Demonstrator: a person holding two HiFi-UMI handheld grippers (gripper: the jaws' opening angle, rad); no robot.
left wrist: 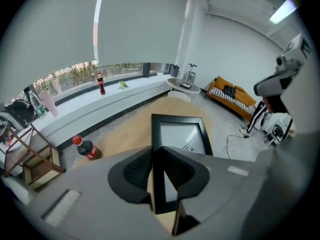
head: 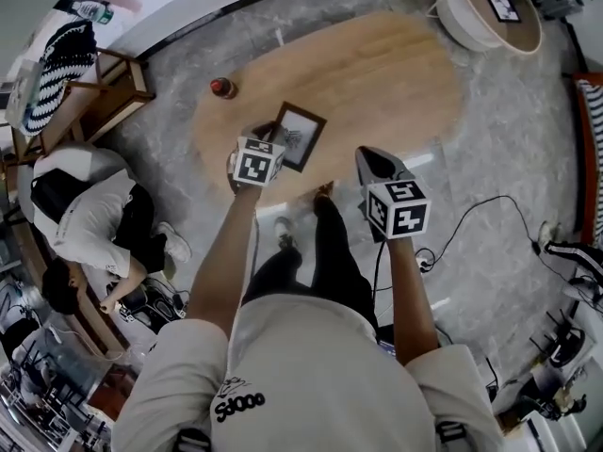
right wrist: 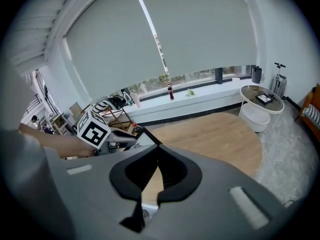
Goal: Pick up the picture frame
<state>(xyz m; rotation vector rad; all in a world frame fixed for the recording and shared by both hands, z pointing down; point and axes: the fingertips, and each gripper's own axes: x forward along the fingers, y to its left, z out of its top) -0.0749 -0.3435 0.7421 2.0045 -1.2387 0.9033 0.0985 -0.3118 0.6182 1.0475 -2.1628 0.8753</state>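
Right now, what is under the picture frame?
The wooden table lies under the picture frame, gripped by the left gripper. The patch directly beneath is covered.

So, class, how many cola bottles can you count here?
2. One cola bottle is on the wooden table beside the picture frame; a second cola bottle stands on the window ledge. Others may be hidden.
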